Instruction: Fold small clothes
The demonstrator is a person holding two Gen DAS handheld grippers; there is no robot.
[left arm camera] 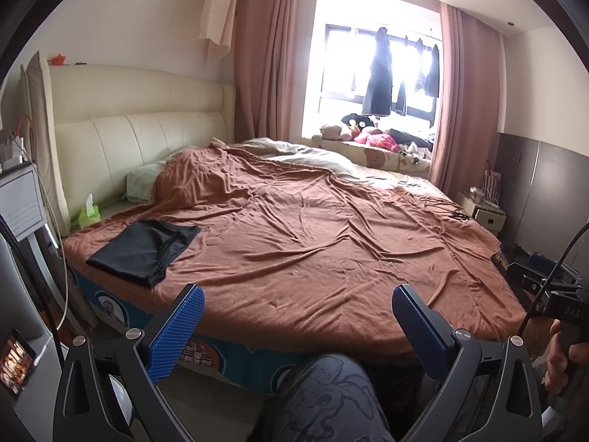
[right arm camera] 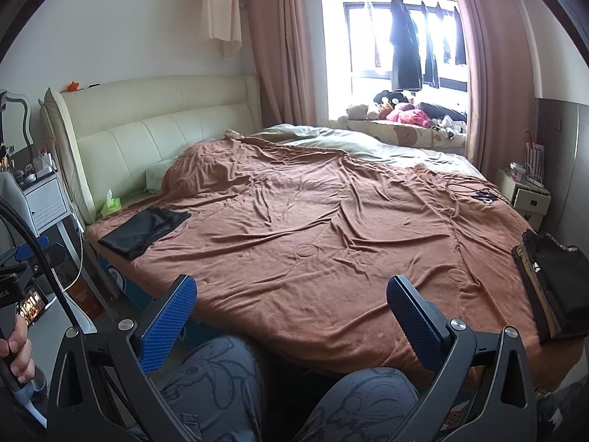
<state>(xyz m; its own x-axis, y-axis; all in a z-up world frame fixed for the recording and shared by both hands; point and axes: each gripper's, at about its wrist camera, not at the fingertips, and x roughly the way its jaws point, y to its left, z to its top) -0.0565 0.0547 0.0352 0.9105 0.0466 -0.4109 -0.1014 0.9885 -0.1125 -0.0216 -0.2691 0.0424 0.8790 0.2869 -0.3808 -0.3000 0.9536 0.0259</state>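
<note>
A folded black garment [left arm camera: 145, 250] lies on the brown blanket [left arm camera: 313, 228] near the bed's left corner; it also shows in the right wrist view [right arm camera: 147, 228]. A pile of dark clothes [right arm camera: 552, 287] sits at the bed's right edge. My left gripper [left arm camera: 298, 298] is open and empty, held off the near edge of the bed above my knee. My right gripper [right arm camera: 291, 289] is open and empty, also off the near edge. Both are far from the garments.
A cream headboard [left arm camera: 147, 136] stands at the left, a green tissue pack [left arm camera: 88, 215] beside it. Cables [right arm camera: 475, 191] lie on the blanket's far right. Nightstands [right arm camera: 526, 195] flank the bed. Plush toys [left arm camera: 368, 134] line the window sill. My legs [right arm camera: 221, 386] are below.
</note>
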